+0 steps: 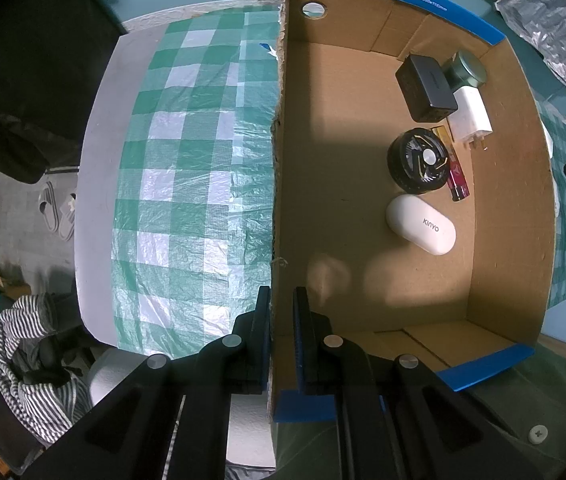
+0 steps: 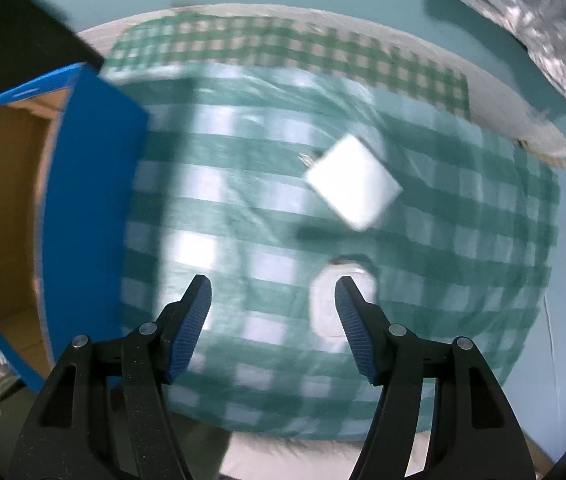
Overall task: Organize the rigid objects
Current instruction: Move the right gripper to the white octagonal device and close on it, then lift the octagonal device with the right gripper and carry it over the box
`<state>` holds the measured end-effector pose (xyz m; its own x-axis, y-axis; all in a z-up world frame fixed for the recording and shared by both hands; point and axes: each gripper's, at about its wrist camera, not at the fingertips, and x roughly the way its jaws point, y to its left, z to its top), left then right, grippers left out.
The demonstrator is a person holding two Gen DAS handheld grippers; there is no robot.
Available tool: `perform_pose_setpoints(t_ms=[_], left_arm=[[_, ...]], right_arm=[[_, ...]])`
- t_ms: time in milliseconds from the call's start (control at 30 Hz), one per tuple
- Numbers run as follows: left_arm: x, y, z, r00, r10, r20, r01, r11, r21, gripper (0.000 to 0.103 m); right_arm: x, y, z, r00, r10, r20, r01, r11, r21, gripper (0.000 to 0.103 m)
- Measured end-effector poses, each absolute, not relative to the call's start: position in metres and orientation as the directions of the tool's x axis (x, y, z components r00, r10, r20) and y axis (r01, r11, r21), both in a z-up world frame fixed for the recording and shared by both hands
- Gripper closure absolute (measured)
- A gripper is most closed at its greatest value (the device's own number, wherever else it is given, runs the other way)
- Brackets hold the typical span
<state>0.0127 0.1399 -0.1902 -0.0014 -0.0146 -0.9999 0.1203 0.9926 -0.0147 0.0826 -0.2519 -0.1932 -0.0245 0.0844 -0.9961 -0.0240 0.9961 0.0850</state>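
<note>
My left gripper (image 1: 281, 300) is shut on the near wall of a cardboard box (image 1: 279, 160) with blue-taped edges. Inside lie a white KINYO case (image 1: 421, 225), a round black fan (image 1: 419, 160), a black adapter (image 1: 426, 87), a white charger (image 1: 471, 114), a green round tin (image 1: 466, 68) and a red lighter (image 1: 457, 178). My right gripper (image 2: 273, 292) is open and empty above the green checked tablecloth (image 2: 243, 208). A white square charger (image 2: 353, 182) and a small white rounded object (image 2: 325, 304) lie on the cloth ahead; the box (image 2: 91, 200) stands at the left.
A silver foil bag (image 2: 523, 12) and a rope (image 2: 563, 162) lie at the table's far right. A striped cloth (image 1: 35, 360), slippers (image 1: 59, 212) and floor clutter are off the table's left edge. The right wrist view is motion-blurred.
</note>
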Motion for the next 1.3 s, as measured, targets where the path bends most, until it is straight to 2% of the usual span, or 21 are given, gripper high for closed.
perform_pose_setpoints(t_ms=[233, 600, 733, 967, 1300], left_arm=[[0.012, 0.139, -0.191, -0.003, -0.01, -1.0, 0.118, 0.993, -0.01, 0.095], [0.011, 0.139, -0.192, -0.005, -0.006, -1.0, 0.111, 0.994, -0.006, 0.095], [0.011, 0.139, -0.192, -0.004, -0.007, -1.0, 0.111, 0.994, -0.007, 0.095], [0.011, 0.139, -0.192, -0.004, -0.007, -1.0, 0.111, 0.994, -0.008, 0.095], [0.011, 0.139, -0.192, -0.003, -0.007, -1.0, 0.111, 0.994, -0.008, 0.095]], right_arm=[[0.08, -0.286, -0.229, -0.073, 0.065, -0.995, 0.018, 0.998, 0.064, 0.034], [0.063, -0.294, -0.265, -0.091, 0.074, -0.993, -0.032, 0.997, 0.077, 0.034], [0.061, -0.296, -0.272, -0.08, 0.075, -0.994, -0.036, 0.996, 0.079, 0.045], [0.058, -0.295, -0.268, -0.056, 0.048, -0.997, -0.05, 0.997, 0.051, 0.049], [0.051, -0.269, -0.243, -0.05, 0.088, -0.995, -0.068, 0.994, 0.091, 0.05]])
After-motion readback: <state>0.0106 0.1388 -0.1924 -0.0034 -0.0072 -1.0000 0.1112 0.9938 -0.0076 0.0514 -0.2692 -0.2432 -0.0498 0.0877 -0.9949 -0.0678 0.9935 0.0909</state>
